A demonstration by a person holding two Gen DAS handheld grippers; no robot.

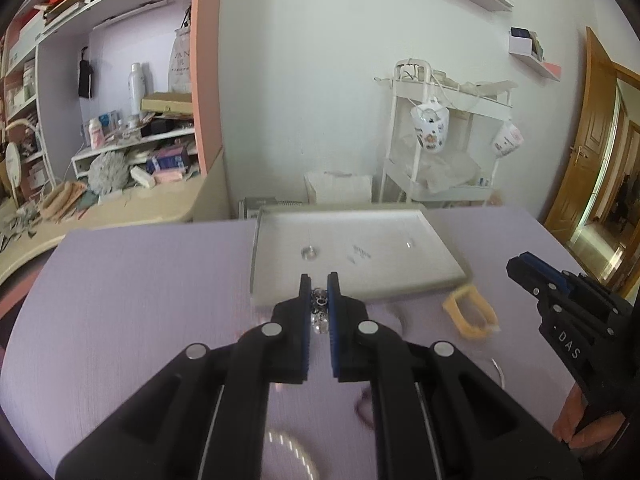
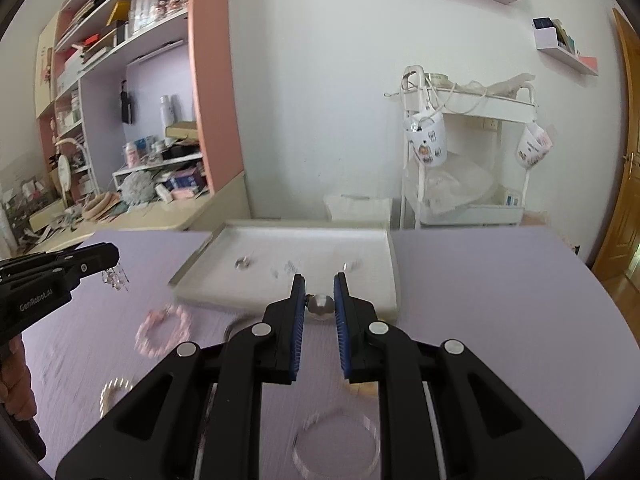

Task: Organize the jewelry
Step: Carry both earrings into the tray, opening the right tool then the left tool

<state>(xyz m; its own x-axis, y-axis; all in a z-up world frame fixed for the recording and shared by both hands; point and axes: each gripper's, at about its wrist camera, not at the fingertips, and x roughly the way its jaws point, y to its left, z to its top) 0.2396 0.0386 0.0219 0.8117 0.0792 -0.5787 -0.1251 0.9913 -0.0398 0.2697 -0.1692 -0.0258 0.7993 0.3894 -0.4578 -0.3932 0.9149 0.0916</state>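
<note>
My left gripper (image 1: 320,280) is shut on a crystal drop earring (image 1: 319,308), held above the purple table just short of the grey tray (image 1: 400,280); the earring also dangles from it in the right wrist view (image 2: 114,278). My right gripper (image 2: 320,280) is shut on a pearl earring (image 2: 322,305) at the tray's near edge (image 2: 280,300). The tray holds a ring (image 1: 309,252) and small silver pieces (image 1: 358,254). On the table lie a pink bead bracelet (image 2: 162,330), a pearl bracelet (image 2: 114,394), a clear bangle (image 2: 336,444) and a yellow bangle (image 1: 472,314).
A white rolling cart (image 2: 468,168) with hanging cups stands behind the table at the right. A cluttered desk and shelves (image 1: 120,140) are at the left. A wooden door (image 1: 600,152) is at the far right. A white box (image 2: 358,206) sits behind the tray.
</note>
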